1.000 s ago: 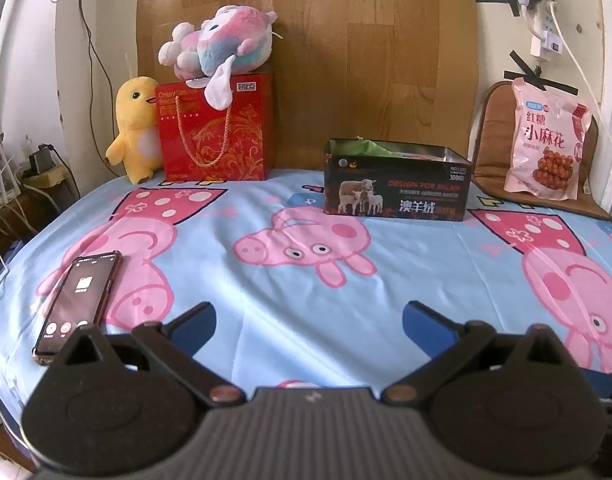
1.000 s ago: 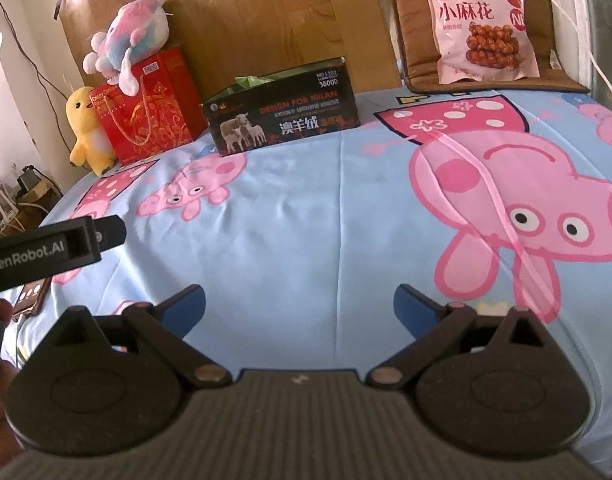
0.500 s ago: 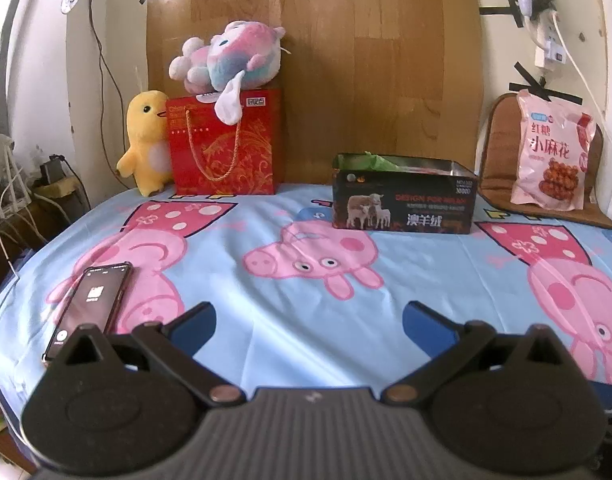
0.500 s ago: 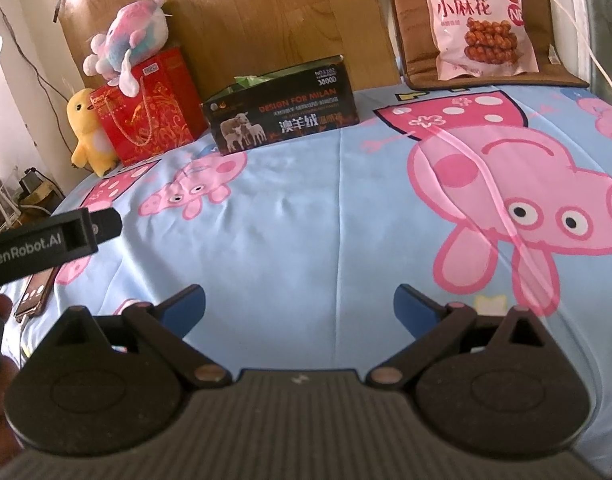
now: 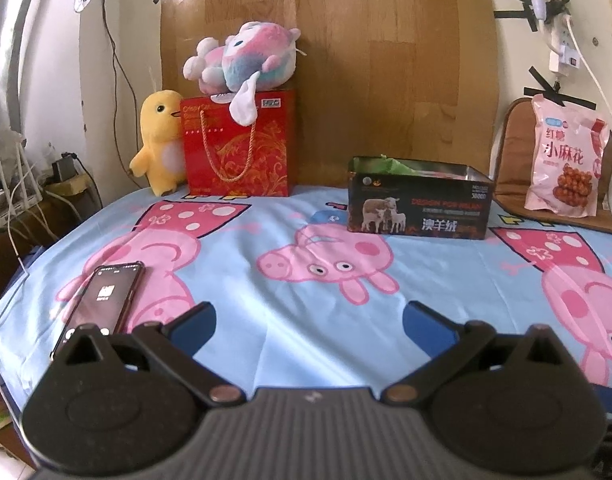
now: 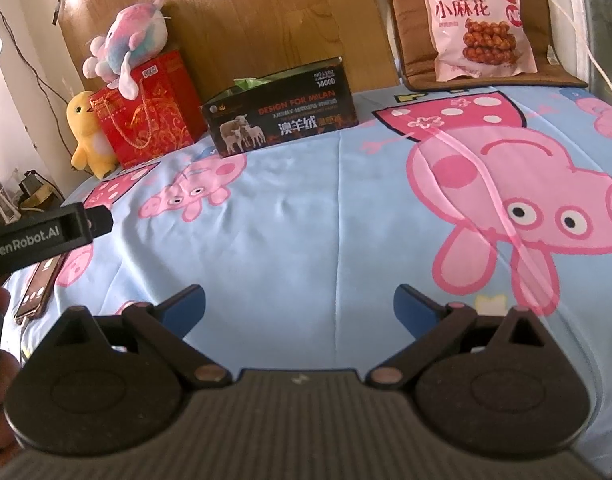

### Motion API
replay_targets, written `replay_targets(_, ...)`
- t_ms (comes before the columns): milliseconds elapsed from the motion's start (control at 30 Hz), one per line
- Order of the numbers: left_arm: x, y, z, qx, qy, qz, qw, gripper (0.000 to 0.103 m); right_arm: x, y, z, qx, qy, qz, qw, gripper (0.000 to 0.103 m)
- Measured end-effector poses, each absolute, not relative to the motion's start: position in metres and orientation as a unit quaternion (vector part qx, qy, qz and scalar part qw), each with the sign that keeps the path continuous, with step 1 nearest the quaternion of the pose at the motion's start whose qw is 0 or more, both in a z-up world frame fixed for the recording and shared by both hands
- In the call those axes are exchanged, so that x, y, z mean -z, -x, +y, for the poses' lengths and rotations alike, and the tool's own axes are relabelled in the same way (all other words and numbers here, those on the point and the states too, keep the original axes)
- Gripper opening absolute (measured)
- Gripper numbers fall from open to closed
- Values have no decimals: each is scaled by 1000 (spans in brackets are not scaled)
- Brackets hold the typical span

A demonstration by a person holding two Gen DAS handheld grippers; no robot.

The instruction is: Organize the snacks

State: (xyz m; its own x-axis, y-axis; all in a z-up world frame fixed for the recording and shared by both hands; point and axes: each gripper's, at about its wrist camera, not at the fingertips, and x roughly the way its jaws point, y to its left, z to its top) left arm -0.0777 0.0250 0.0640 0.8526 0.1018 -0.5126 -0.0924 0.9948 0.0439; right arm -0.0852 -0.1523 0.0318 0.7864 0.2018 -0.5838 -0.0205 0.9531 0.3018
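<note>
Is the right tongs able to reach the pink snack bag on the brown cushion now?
Probably yes. The right tongs are open and empty, and only bare bedsheet lies between them and the pink snack bag leaning on the brown cushion.

Phone [image 5: 99, 300] on sheet – plush duck [image 5: 159, 142] beside red bag [image 5: 239, 144].

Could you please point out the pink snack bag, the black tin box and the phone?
pink snack bag [image 6: 476, 24]: right wrist view, printed front.
black tin box [image 5: 420, 210]: left wrist view, front wall.
phone [image 5: 103, 296]: left wrist view, screen.
</note>
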Motion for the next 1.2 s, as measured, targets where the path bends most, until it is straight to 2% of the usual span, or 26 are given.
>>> replay_targets(700,-66,82,25,-70,-27,233,969,103,-31,86,-155,-48,-143,313,938,102)
replay_targets(1200,-64,79,28,-68,-33,240,968,103,-33,83,-152,-54,-133,313,939,102)
